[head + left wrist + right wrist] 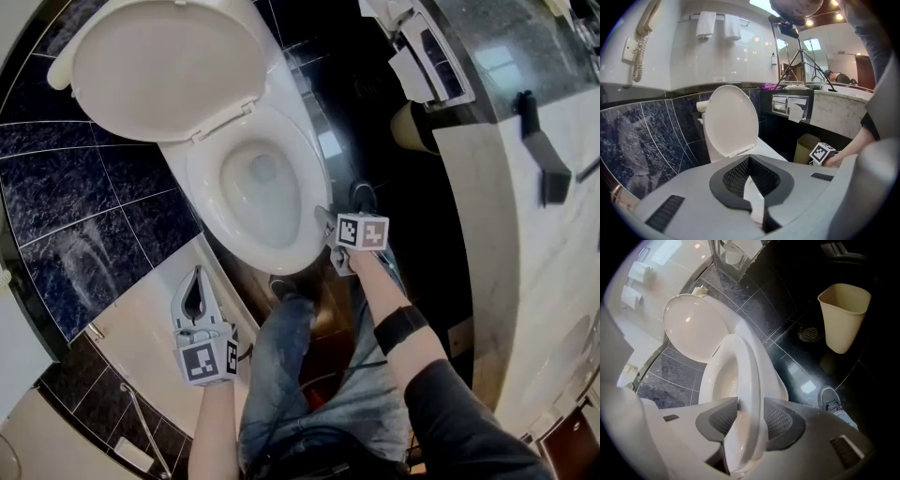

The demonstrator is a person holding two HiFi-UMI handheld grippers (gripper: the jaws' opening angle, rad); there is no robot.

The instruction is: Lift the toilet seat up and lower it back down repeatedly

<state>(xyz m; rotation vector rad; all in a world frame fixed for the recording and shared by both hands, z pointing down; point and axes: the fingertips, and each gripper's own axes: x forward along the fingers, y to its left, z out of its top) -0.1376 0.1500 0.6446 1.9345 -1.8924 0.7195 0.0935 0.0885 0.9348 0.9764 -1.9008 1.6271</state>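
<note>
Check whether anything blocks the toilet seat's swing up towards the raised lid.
Nothing visible does. The right gripper clasps the toilet seat at its front rim. The lid stands fully raised behind the bowl, so the seat's upward arc is open. The left gripper hangs well aside.

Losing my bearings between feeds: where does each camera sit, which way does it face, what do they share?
Head view: on the person's head, looking down on the toilet seat and raised lid; both forearms, legs, left gripper, right gripper show.
Left gripper view: on the left gripper, facing the lid; its shut, empty jaws and the right hand show.
Right gripper view: on the right gripper, looking along the seat clamped in its jaws; a shoe shows.
Shared: lid in all three; bin in both gripper views.
</note>
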